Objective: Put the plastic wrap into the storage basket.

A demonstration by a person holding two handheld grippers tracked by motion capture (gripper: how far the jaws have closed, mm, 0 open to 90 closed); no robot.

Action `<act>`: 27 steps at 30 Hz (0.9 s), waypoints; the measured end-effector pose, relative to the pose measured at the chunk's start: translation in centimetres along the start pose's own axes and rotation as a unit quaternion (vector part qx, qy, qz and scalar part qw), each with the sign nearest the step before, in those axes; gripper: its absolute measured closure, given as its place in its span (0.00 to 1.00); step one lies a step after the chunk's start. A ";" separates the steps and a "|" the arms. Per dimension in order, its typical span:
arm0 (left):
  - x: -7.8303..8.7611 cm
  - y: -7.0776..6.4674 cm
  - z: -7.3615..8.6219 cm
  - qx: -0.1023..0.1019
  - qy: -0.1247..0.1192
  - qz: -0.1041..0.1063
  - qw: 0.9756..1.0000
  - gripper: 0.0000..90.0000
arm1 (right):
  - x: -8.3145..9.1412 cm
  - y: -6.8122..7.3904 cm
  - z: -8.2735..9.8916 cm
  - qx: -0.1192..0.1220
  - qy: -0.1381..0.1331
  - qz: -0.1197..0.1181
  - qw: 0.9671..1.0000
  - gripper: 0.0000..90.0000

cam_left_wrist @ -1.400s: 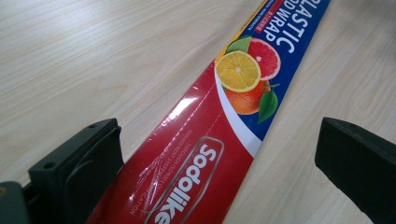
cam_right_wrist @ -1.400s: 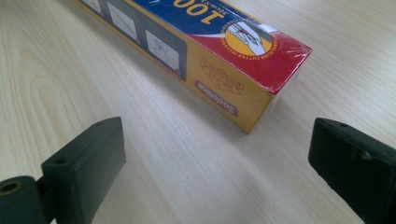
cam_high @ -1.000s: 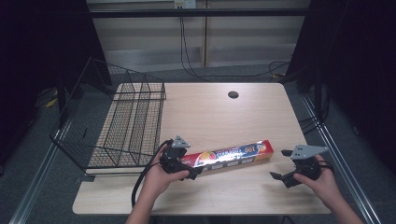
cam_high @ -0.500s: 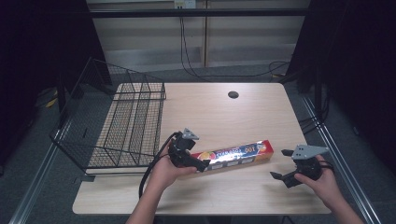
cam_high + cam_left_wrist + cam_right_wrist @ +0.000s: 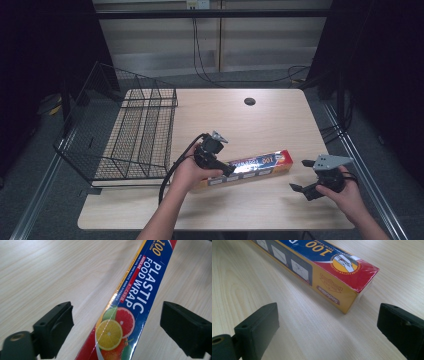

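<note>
A long box of plastic food wrap [image 5: 257, 165], blue, yellow and red with fruit pictures, lies flat on the wooden table [image 5: 260, 125]. My left gripper [image 5: 229, 169] hangs over the box's left part. Its jaws stand open on either side of the box [image 5: 130, 300], not touching it; the gripper point is [image 5: 117, 315]. My right gripper [image 5: 301, 176] is open just right of the box's red end [image 5: 352, 270], a short gap away, with bare table between its fingers [image 5: 329, 317].
A black wire basket [image 5: 135, 135] stands at the table's left, partly over the edge. A dark round cable hole [image 5: 249, 101] sits at the far middle. The left gripper's black cable [image 5: 170, 172] loops beside the forearm.
My left gripper has moved right and forward from the box's left end to over the box, jaws astride it. The box and the right gripper have stayed put.
</note>
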State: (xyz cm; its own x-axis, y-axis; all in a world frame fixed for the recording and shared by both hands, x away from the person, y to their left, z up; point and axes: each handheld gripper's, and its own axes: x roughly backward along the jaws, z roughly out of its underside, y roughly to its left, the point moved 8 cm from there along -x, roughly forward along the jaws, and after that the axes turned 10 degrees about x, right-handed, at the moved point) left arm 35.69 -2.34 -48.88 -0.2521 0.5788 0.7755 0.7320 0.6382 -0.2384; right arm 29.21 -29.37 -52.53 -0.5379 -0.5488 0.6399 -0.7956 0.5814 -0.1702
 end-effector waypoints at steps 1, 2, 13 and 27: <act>-0.1 0.0 -0.1 0.000 0.002 0.000 1.000 0.14 | 0.0 0.0 0.0 0.000 0.000 0.000 1.000 0.04; -0.3 0.0 -0.1 0.000 0.008 0.000 1.000 0.16 | 0.0 0.0 0.0 -0.002 -0.001 0.001 1.000 0.04; -1.2 -0.5 -1.7 0.000 -0.009 0.033 0.999 0.24 | 0.2 -0.3 0.1 -0.009 -0.003 0.004 1.000 0.04; -2.9 -2.1 -2.0 -0.028 0.037 0.058 0.997 0.33 | 0.1 -0.2 0.1 -0.007 -0.003 0.000 1.000 0.04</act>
State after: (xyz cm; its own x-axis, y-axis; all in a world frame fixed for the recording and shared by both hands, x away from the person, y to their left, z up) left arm 36.19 -6.35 -49.44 -0.1184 0.6070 0.7858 0.7888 0.5382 -0.2968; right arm 29.29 -29.60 -52.45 -0.5394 -0.5526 0.6354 -0.7918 0.5897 -0.1592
